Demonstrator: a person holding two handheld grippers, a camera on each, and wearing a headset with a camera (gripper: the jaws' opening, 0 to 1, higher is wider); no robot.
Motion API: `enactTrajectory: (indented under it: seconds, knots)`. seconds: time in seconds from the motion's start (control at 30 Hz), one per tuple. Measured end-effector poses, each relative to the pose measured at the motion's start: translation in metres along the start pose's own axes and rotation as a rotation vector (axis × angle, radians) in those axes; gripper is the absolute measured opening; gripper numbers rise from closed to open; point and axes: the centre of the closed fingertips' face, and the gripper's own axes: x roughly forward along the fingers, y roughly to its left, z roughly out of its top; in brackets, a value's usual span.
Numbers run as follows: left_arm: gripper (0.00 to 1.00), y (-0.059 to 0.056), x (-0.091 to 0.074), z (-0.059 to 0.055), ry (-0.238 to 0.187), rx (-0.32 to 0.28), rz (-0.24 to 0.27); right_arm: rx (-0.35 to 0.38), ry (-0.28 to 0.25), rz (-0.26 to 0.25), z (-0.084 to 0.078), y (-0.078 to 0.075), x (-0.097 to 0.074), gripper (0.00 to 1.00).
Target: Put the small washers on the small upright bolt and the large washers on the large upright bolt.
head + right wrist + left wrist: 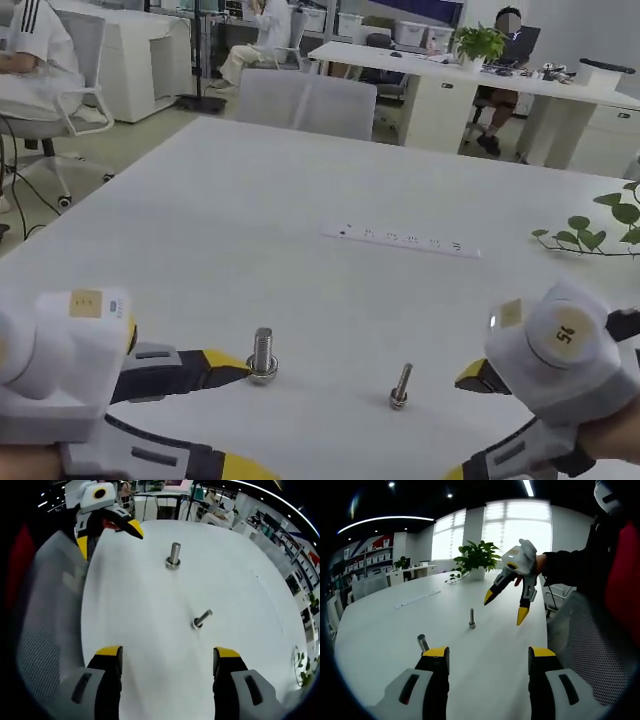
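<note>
Beside left fingers (pixel 190 370): large bolt (pixel 262 355) (upright); small bolt (pixel 400 386) nearer right fingers (pixel 472 378).

In L gripper view the large bolt (pixel 422 642) has its foot hidden behind a jaw of L tongs (pixel 489 655); in head view R tongs (pixel 458 428) are cut by btm edge, and small bolt (pixel 400 387) foot is too small to read.
</note>
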Motion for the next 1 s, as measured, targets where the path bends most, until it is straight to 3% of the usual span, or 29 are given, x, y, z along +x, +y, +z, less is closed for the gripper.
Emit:
enactTrajectory:
  seconds: [0.4,0.63,1.0]
  knots:
    - [0.63,-0.006,-0.007,0.003,-0.001,0.015,-0.004,0.044,-0.064,-0.008,-0.005,0.03,-0.012,0.75]
    - [0.63,-0.014,-0.013,-0.007,0.014,0.002,-0.006,0.078,-0.169,-0.013,0.003,0.046,-0.022,0.75]
    - [0.64,-0.016,-0.015,-0.014,0.025,-0.012,-0.009,0.121,-0.295,-0.03,0.02,0.054,-0.027,0.76]
